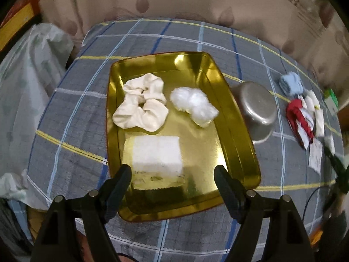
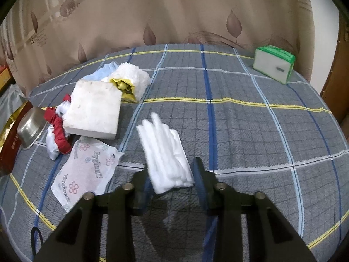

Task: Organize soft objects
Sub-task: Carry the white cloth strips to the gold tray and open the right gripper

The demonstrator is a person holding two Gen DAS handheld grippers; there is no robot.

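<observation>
- 3 soft things already lie in the gold tray (image 1: 240,131): a cream scrunchie (image 1: 140,107) at the far left, a white cotton wad (image 1: 193,104) at the far right, and a white foam block (image 1: 157,155) at the near end.
- The left gripper (image 1: 174,174) hangs over the tray's near edge with its jaws spread wide and nothing between them; the foam block sits just beyond the tips.
- The right gripper (image 2: 172,179) has its jaws partly closed around the near end of a folded white cotton pad (image 2: 163,150). The pad seems lifted off the plaid cloth (image 2: 240,131), though blur hides how firmly it is pinched.
- The pad's long axis runs forward from the jaws, leaning slightly left, so most of its length sticks out past the fingertips.
- Left of the pad, on the cloth, wait a larger foam slab (image 2: 93,111), a printed tissue (image 2: 87,168), a red-and-white bundle (image 2: 57,135) and a fluffy rolled towel (image 2: 133,78).
- The tray lies left of the right gripper, beyond the upturned steel bowl (image 2: 30,128). My guess: the pad must travel leftward over that clutter, and the free space in the tray is its right side.
</observation>
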